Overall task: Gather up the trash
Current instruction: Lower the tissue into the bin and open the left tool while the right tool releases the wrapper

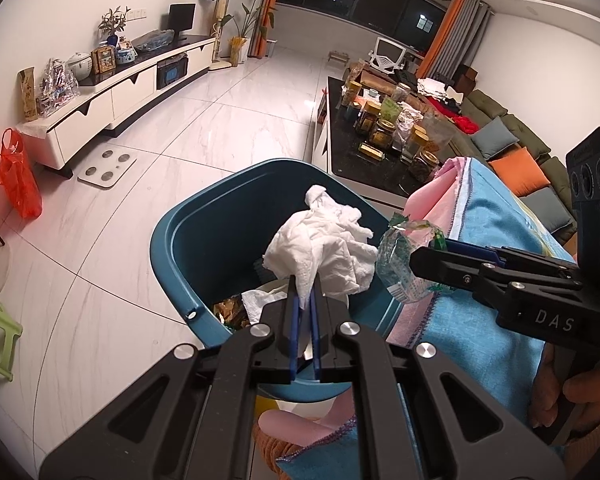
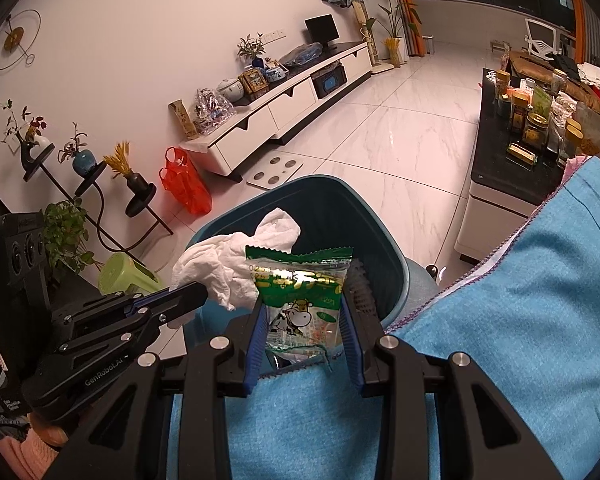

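My left gripper (image 1: 305,300) is shut on a crumpled white tissue (image 1: 324,244) and holds it over the open blue trash bin (image 1: 180,236). The bin holds some paper and wrappers at its bottom. My right gripper (image 2: 302,312) is shut on a green snack wrapper with a cartoon cow (image 2: 300,292), also over the bin's (image 2: 384,216) rim. In the left wrist view the wrapper (image 1: 400,260) hangs at the right gripper's tip, right of the tissue. In the right wrist view the tissue (image 2: 228,264) sits at the left gripper's tip, left of the wrapper.
A blue and pink cloth (image 2: 520,300) covers the surface at right, beside the bin. A dark coffee table (image 1: 352,148) with several jars stands beyond. A red plastic bag (image 1: 18,184), a white scale (image 1: 107,166) and a TV cabinet (image 1: 112,96) are at left. A green stool (image 2: 124,276) is near.
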A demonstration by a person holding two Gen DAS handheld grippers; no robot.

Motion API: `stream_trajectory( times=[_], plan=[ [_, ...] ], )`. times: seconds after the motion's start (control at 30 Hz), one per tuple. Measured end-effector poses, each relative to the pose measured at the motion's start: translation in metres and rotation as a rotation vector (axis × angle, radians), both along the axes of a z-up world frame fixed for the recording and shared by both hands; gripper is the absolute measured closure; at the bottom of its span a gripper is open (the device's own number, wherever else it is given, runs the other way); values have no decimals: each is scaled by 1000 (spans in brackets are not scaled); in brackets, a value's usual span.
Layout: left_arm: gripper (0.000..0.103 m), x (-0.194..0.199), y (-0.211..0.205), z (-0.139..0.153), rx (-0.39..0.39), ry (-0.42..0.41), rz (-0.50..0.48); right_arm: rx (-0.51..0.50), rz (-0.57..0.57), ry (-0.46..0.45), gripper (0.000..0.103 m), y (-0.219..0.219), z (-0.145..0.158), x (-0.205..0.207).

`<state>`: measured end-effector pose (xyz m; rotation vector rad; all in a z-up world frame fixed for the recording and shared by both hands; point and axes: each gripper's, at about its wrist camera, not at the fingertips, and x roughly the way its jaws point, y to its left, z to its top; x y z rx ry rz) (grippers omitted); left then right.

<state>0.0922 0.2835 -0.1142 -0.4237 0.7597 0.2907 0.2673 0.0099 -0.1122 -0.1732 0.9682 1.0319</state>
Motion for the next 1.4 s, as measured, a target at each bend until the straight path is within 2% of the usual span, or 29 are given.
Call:
stream_trajectory(
  times=[0.57, 0.7, 1.0, 1.17, 1.4],
  plan=[
    [96, 20, 1, -19, -12, 36, 7, -61, 10, 21, 68, 22, -6, 3],
    [83, 21, 3, -23, -13, 40, 13, -58, 3, 25, 65, 21, -7, 3],
    [62, 17, 3, -23, 0, 28, 26, -40, -6, 33, 61, 19, -8, 4],
    [58, 9, 5, -20, 11, 18, 35, -45, -1, 31, 53, 17, -9, 5],
    [57, 0, 5, -17, 22, 8, 43, -32, -13, 37, 52, 14, -8, 7]
  ],
)
